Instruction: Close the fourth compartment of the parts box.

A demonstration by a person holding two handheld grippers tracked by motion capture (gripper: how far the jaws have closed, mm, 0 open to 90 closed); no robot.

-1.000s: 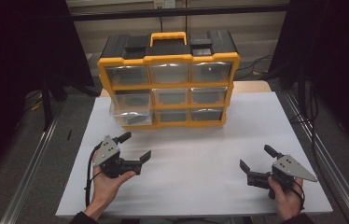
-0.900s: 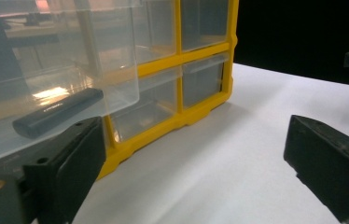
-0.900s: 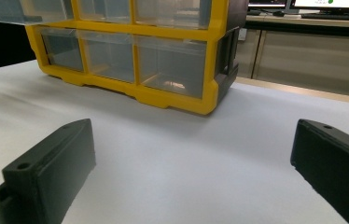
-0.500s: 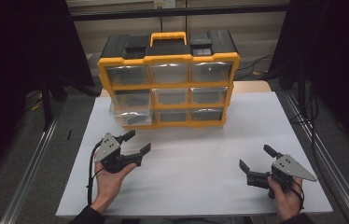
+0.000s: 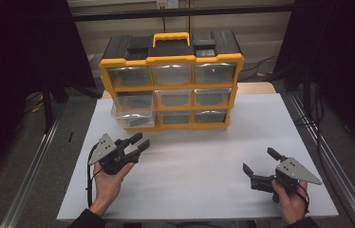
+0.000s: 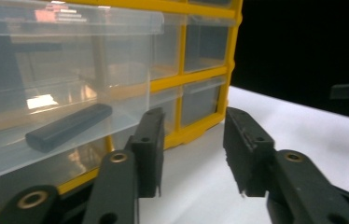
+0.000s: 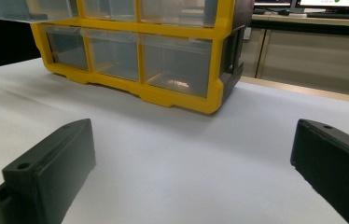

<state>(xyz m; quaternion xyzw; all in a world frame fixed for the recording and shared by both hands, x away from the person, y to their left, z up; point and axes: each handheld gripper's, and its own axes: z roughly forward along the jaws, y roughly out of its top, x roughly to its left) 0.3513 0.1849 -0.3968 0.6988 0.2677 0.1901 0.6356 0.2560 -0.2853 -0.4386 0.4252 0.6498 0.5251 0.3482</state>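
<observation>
A white counter (image 5: pixel 190 190) carries a yellow-and-black drawer cabinet (image 5: pixel 172 85) at its far edge, three rows of three clear drawers under a yellow handle.

Left: the left gripper (image 5: pixel 136 145), held in the person's left hand (image 5: pixel 107 183), rests on the counter near the left edge, its fingers aimed toward the cabinet's lower left corner. The fingers have just been closing and now stand partly drawn in, a clear gap between them, with nothing in that gap; the left gripper view (image 6: pixel 193 156) shows bare white counter between the two black pads.

Just ahead of them the bottom-left drawer (image 5: pixel 133 116) stands pulled out from the cabinet front, projecting beyond the other drawers. In the left gripper view a dark oblong bar (image 6: pixel 68 127) lies flat on the floor of this open drawer (image 6: pixel 65 84), tilted slightly and apart from the fingers, which sit near the drawer's front wall without touching it.

Right: the right gripper (image 5: pixel 260 167), held in the right hand (image 5: pixel 292 199), lies near the near right corner of the counter, well apart from the cabinet. Its fingers are spread wide and hold nothing; the right gripper view (image 7: pixel 193 161) shows open counter between them and the cabinet's (image 7: pixel 177 70) lower right corner beyond.
</observation>
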